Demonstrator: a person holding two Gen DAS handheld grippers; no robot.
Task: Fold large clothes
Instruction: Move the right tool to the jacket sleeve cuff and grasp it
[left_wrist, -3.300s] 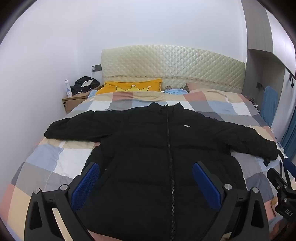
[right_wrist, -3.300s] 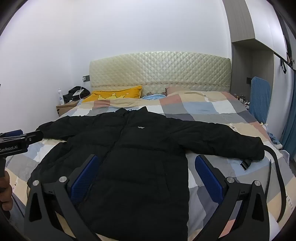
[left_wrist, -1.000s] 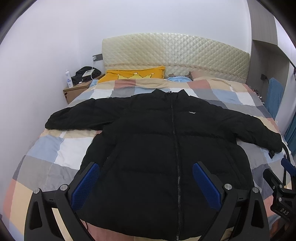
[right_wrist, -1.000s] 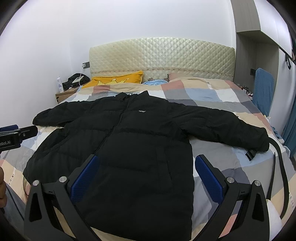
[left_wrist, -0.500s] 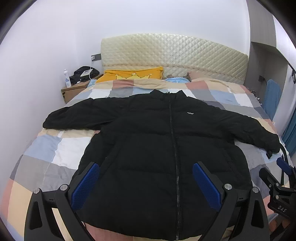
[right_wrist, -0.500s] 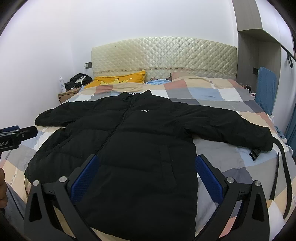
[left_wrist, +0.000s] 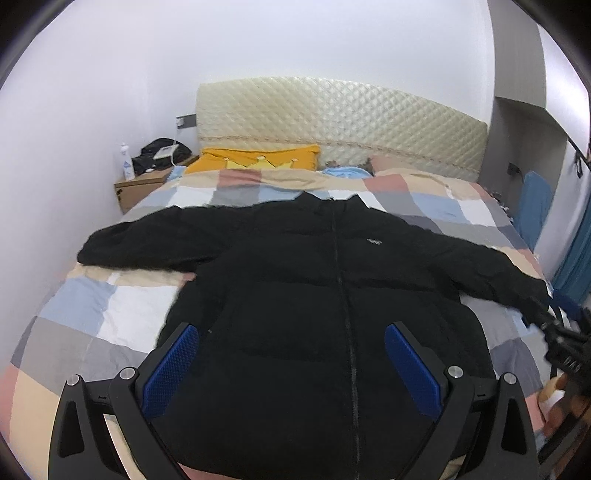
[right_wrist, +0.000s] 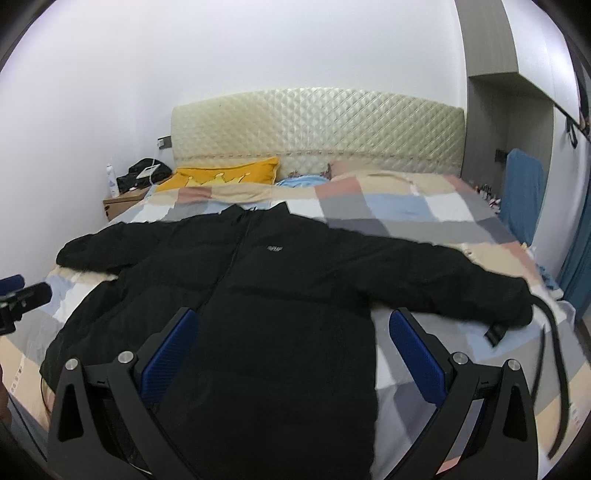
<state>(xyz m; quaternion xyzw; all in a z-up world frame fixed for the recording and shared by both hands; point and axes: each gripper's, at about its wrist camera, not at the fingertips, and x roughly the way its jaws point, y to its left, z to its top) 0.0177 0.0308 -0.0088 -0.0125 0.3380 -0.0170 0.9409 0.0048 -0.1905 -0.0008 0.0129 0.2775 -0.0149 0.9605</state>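
Observation:
A black puffer jacket (left_wrist: 314, 295) (right_wrist: 277, 295) lies face up on the checkered bed (left_wrist: 110, 314), zipped, both sleeves spread out to the sides. My left gripper (left_wrist: 291, 354) hovers open over the jacket's lower front, blue pads wide apart, holding nothing. My right gripper (right_wrist: 291, 350) stands open over the jacket's lower right side, near its right hem edge, also empty. The right sleeve cuff (right_wrist: 517, 302) reaches toward the bed's right edge. In the left wrist view the other gripper (left_wrist: 565, 350) shows at the far right; in the right wrist view the other gripper (right_wrist: 22, 299) shows at the far left.
A black strap with a buckle (right_wrist: 546, 339) lies by the right cuff. A yellow pillow (left_wrist: 255, 158) and quilted headboard (left_wrist: 332, 114) are at the bed's head. A wooden nightstand (left_wrist: 138, 184) with a bottle and a black bag stands at the left. Blue fabric (right_wrist: 522, 192) hangs at the right.
Both grippers have moved slightly forward and to the right over the jacket; the views are motion-blurred. The jacket itself has not moved, and both grippers stay open.

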